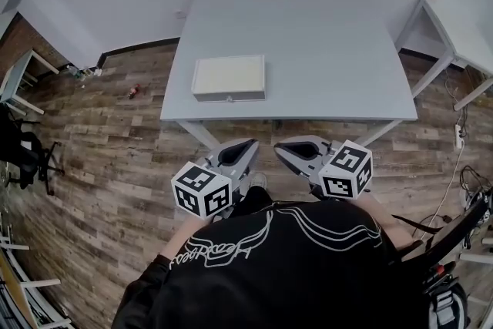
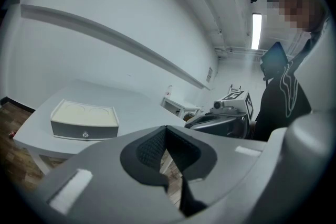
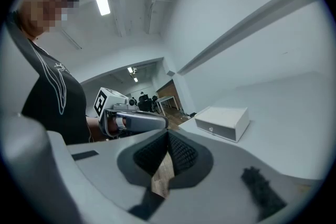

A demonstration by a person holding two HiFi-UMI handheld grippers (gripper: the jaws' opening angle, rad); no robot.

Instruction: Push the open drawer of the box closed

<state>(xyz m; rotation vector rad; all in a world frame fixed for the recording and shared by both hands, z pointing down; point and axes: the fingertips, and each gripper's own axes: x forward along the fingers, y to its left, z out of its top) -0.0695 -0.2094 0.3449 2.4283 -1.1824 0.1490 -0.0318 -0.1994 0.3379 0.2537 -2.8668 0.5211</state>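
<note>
A white box [image 1: 229,76] lies on the grey table [image 1: 308,35], near its front left edge. Its drawer front with a small knob [image 1: 229,97] faces me and looks flush with the box. The left gripper view shows the box [image 2: 84,120] far ahead to the left, and in the right gripper view the box [image 3: 223,122] is to the right. My left gripper [image 1: 248,144] and right gripper [image 1: 282,147] hang side by side in front of my chest, short of the table edge. Both are shut with nothing between the jaws, as each gripper's own view shows: left gripper [image 2: 166,134], right gripper [image 3: 168,138].
The table stands against a white wall on a wood floor [image 1: 115,166]. A second white table [image 1: 462,27] is at the right, a black chair [image 1: 27,154] at the far left. A small red thing [image 1: 135,92] lies on the floor left of the table.
</note>
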